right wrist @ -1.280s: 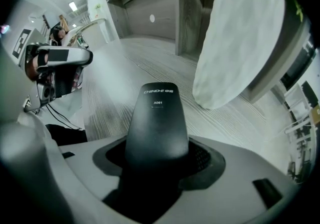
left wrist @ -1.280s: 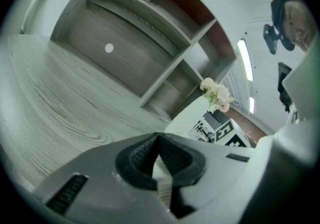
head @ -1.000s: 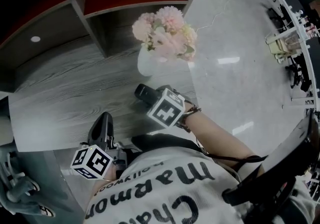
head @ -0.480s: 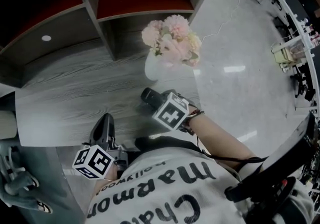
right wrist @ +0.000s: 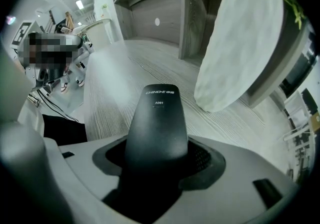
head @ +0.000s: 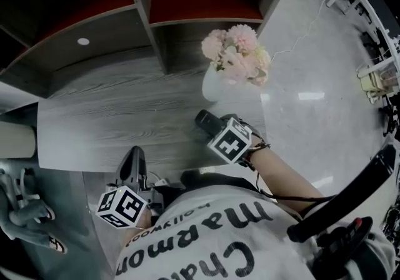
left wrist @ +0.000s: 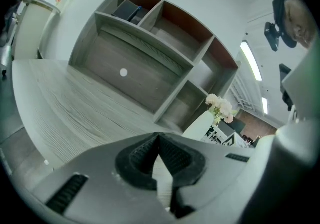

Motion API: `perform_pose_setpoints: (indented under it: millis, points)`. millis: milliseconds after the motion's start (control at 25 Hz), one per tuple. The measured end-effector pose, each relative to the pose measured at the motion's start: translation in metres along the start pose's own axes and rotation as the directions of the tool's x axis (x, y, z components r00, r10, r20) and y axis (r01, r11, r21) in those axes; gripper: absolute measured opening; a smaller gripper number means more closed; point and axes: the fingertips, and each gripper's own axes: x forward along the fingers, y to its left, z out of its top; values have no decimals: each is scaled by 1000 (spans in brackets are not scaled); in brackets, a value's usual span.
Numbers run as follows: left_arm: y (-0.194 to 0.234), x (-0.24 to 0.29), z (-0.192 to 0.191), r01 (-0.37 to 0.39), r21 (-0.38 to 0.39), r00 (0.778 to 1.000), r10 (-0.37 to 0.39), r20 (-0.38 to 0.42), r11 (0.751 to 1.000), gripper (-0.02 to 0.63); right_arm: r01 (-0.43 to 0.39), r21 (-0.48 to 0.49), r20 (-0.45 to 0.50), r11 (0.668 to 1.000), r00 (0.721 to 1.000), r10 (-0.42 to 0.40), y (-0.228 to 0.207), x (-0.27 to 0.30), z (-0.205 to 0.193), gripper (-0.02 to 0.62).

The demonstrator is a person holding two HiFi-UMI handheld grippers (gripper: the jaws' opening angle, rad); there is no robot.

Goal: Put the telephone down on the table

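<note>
A black telephone handset [right wrist: 157, 123] sticks out forward between the jaws of my right gripper [right wrist: 157, 160], which is shut on it. In the head view the telephone [head: 205, 120] and right gripper [head: 215, 130] hover over the grey wooden table [head: 112, 122], just in front of the white vase [head: 215, 88]. My left gripper [head: 133, 161] is near the table's front edge, shut with nothing in it. In the left gripper view its jaw tips [left wrist: 159, 143] meet.
Pink flowers [head: 237, 54] fill the vase, which looms close at the right gripper view's upper right [right wrist: 240, 38]. A grey shelf unit with red-brown backs [head: 156, 16] stands along the table's far side. A grey soft toy [head: 19, 210] lies on the floor at left.
The head view has swung, so the table, vase and both grippers sit further right in frame. The right gripper still holds the telephone next to the vase; the left stays shut.
</note>
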Motion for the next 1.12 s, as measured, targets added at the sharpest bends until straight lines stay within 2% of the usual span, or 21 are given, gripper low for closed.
perform_pose_setpoints:
  millis: [280,560,720,920,1120]
  points:
    - [16,-27,8,-62,19,998,61,32,998,9,79,-127,47,989,996,-73,-3,-2,4,319]
    - [21,-42,9,-77,58,997,76,18,995,9,73,-63,57,995,996,-70,-3,-2,4,342]
    - [23,-44,4,-77,74,997,77,2,994,9,106,-105,79,989,992,-98,-5,-4,5,342]
    - [31,-46,2,-77,110,997,80,-22,991,9,124,-112,90,986,989,-115,-6,-4,3,345]
    - [34,-31,4,-1,167,996,15,-84,986,9,169,-97,67,981,984,-163,-13,-2,-1,359]
